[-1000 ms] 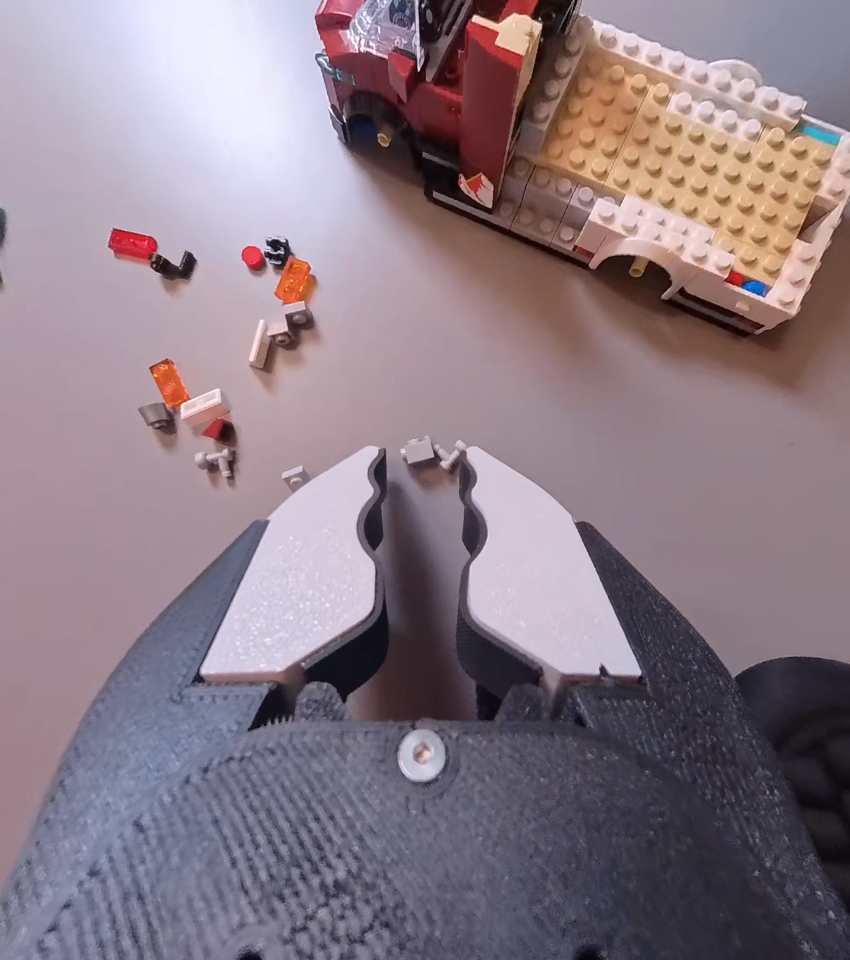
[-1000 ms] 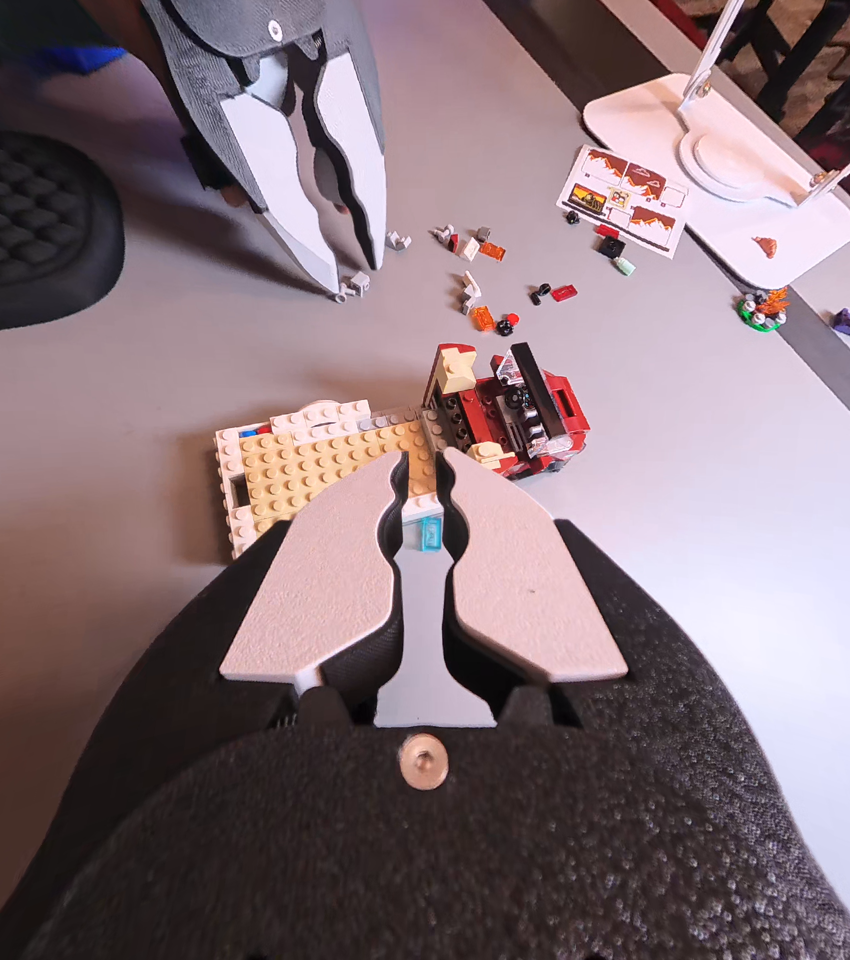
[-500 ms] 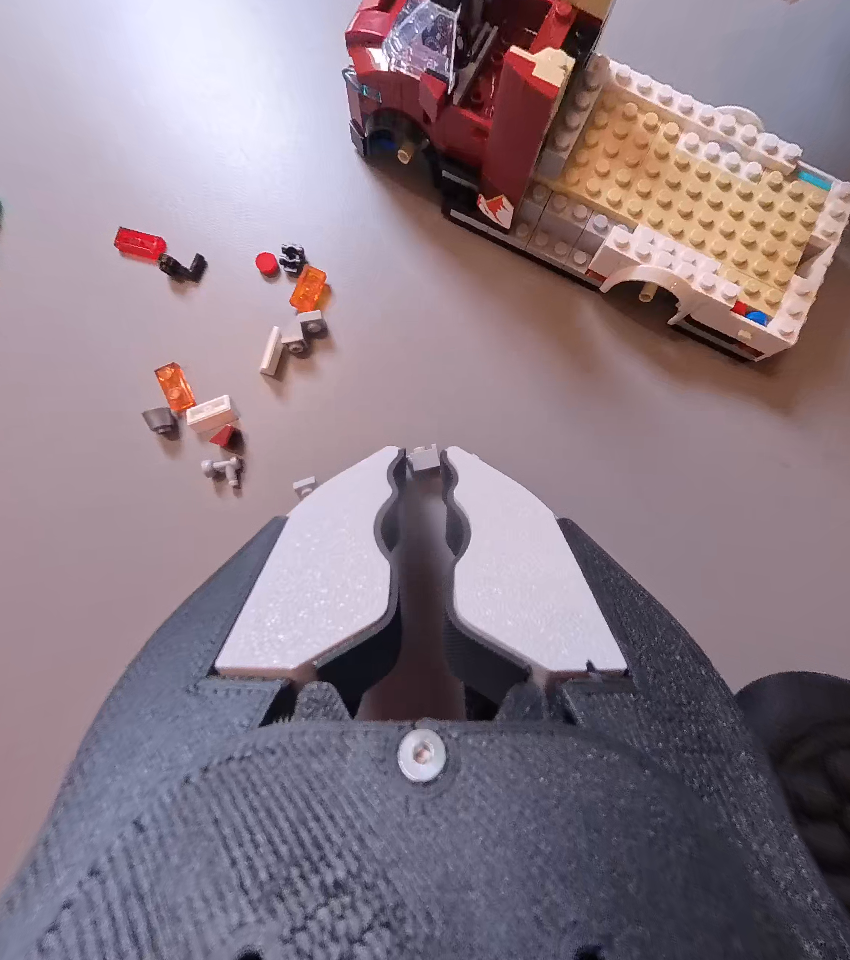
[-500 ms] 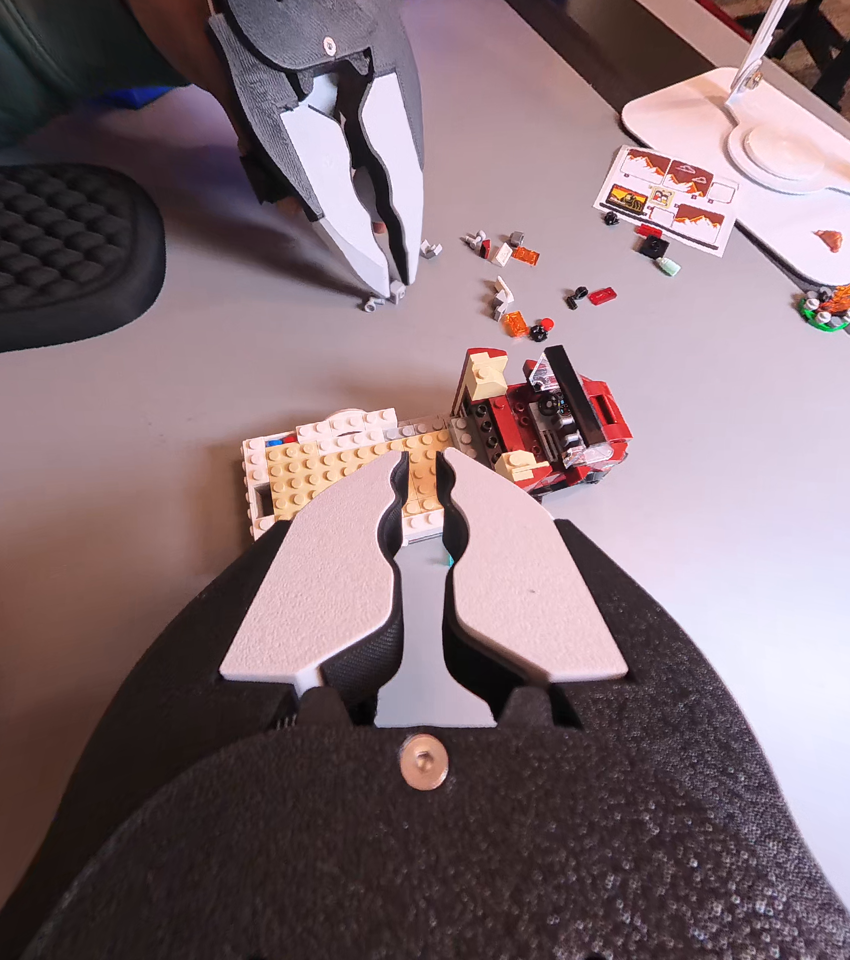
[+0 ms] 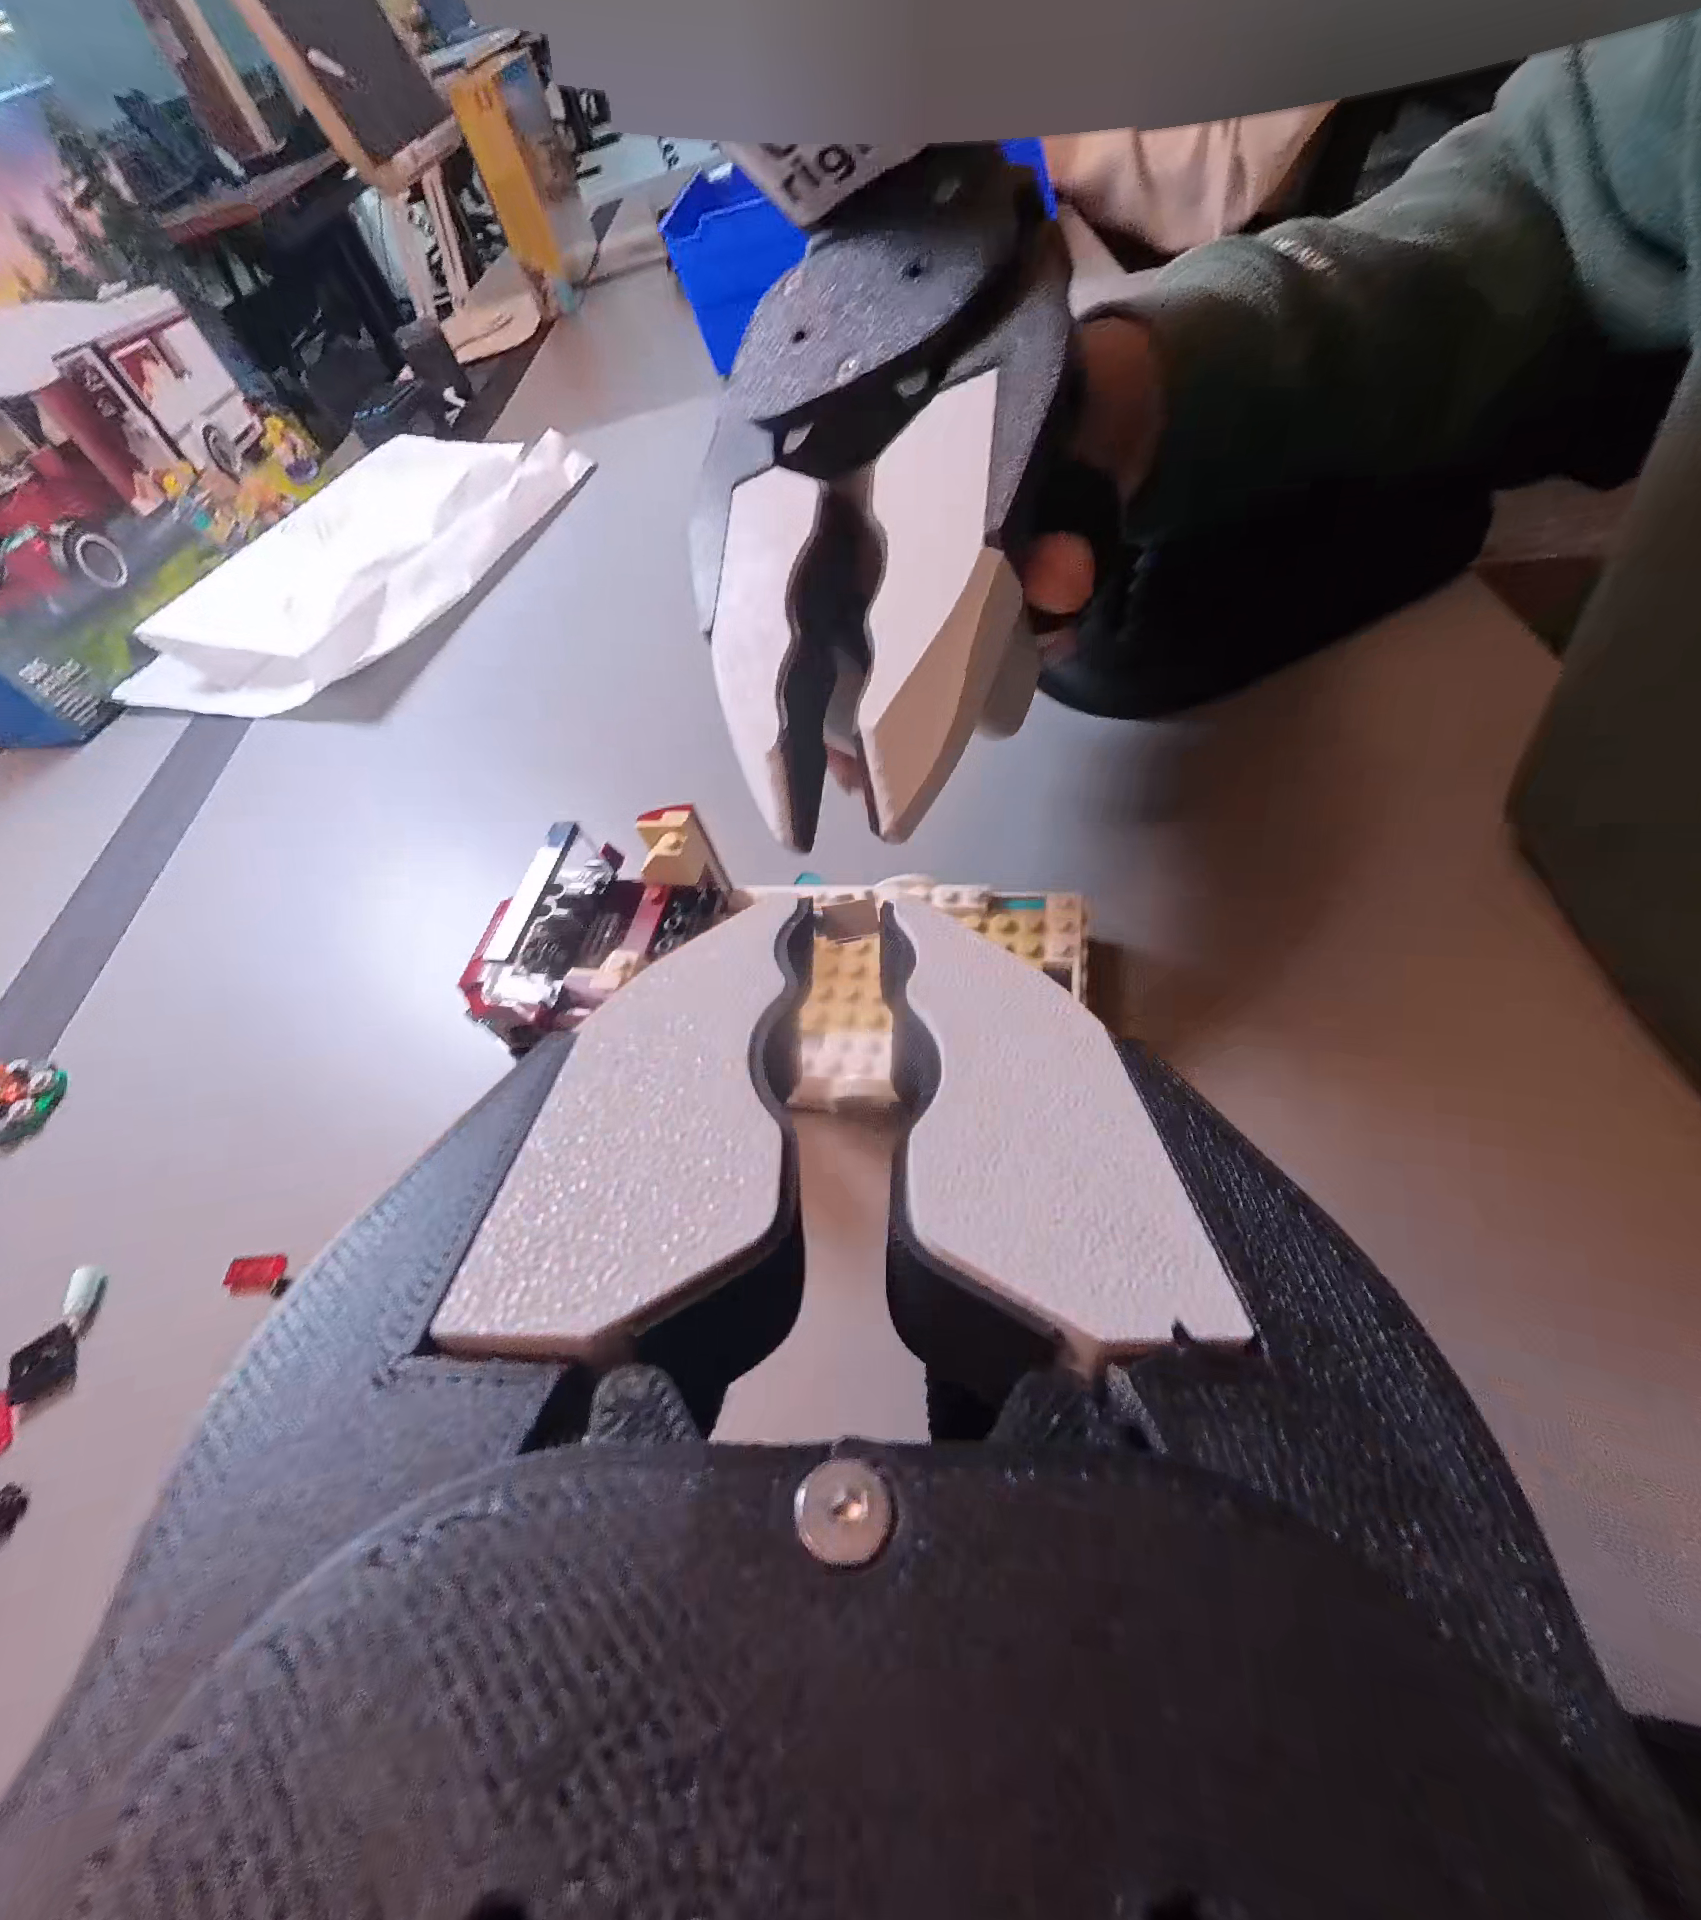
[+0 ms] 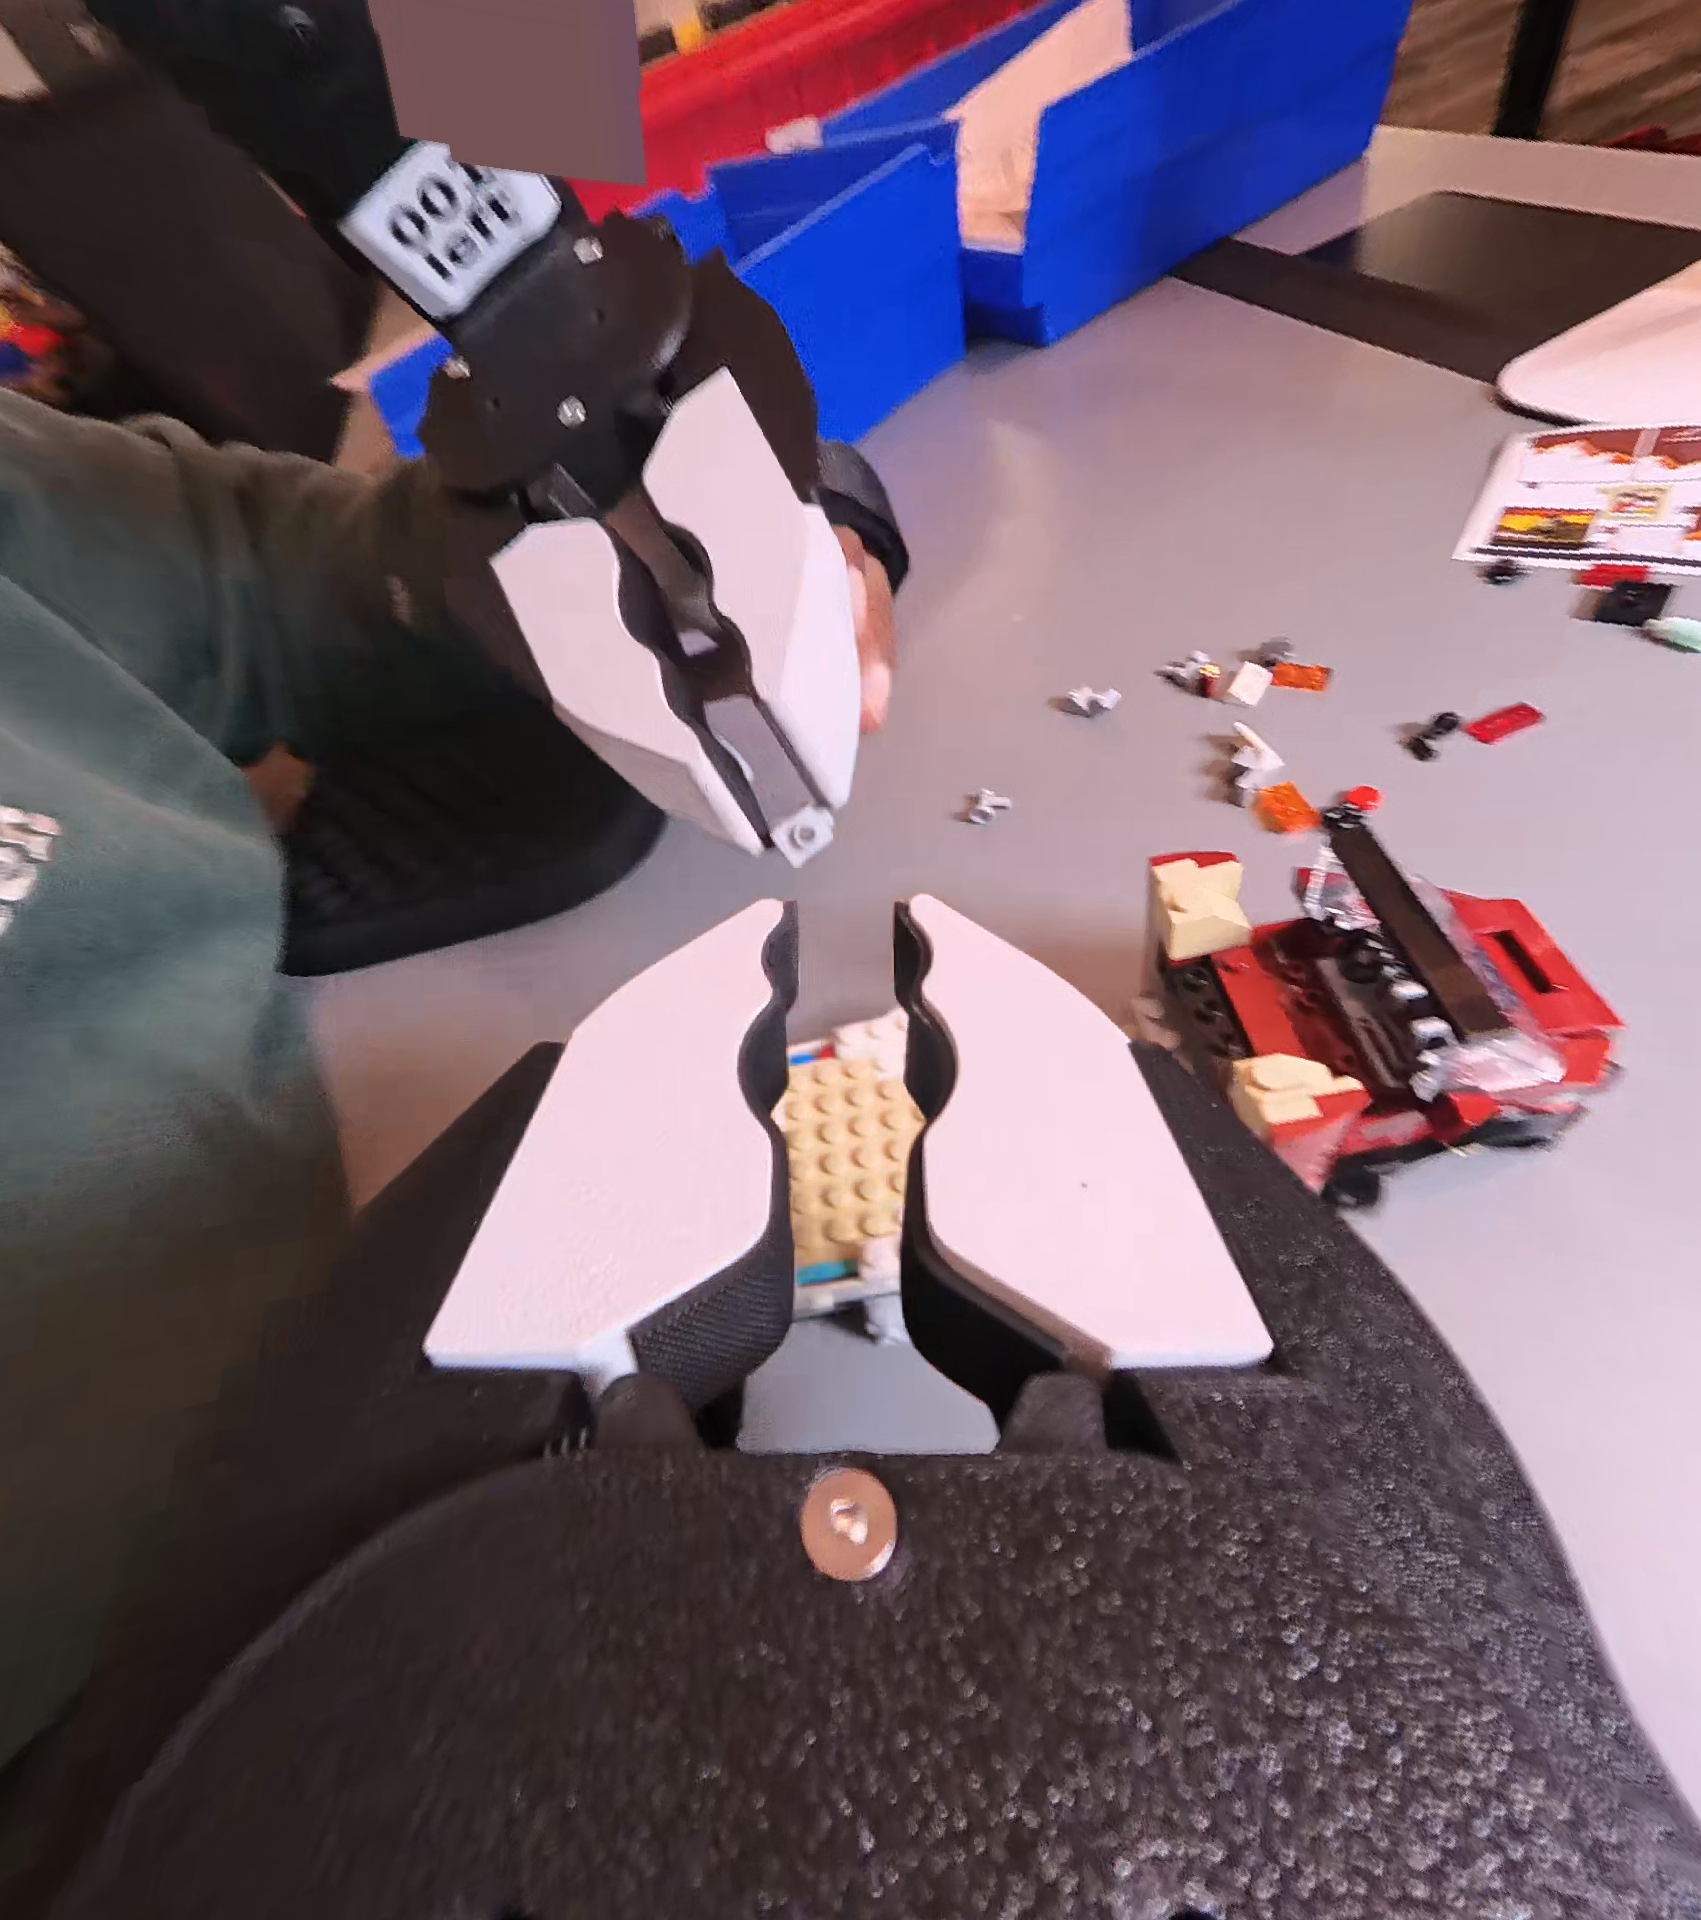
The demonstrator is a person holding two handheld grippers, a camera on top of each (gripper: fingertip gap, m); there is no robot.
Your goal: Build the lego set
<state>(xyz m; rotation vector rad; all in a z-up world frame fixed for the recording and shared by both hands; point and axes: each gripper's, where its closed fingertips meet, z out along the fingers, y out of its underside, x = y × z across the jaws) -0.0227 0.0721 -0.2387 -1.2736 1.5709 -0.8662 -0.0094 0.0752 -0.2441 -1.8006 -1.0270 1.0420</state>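
- Your left gripper (image 6: 802, 831) is lifted clear of the worktop (image 6: 1189, 499), its jaws pinched tight on a small grey piece (image 6: 804, 834) at the very tips, likely so the stud stays exposed for placing.
- Your right gripper (image 6: 846, 914) hangs just opposite with a narrow gap between its jaws and nothing in them, seemingly ready to take or steady the piece.
- The half-built camper (image 6: 1365, 1029) sits mid-worktop below both tools, its tan studded floor (image 6: 851, 1153) facing up, probably where the piece goes.
- Loose parts (image 6: 1251, 748) lie scattered beyond it, towards the sticker sheet (image 6: 1646, 499) at the far right edge.
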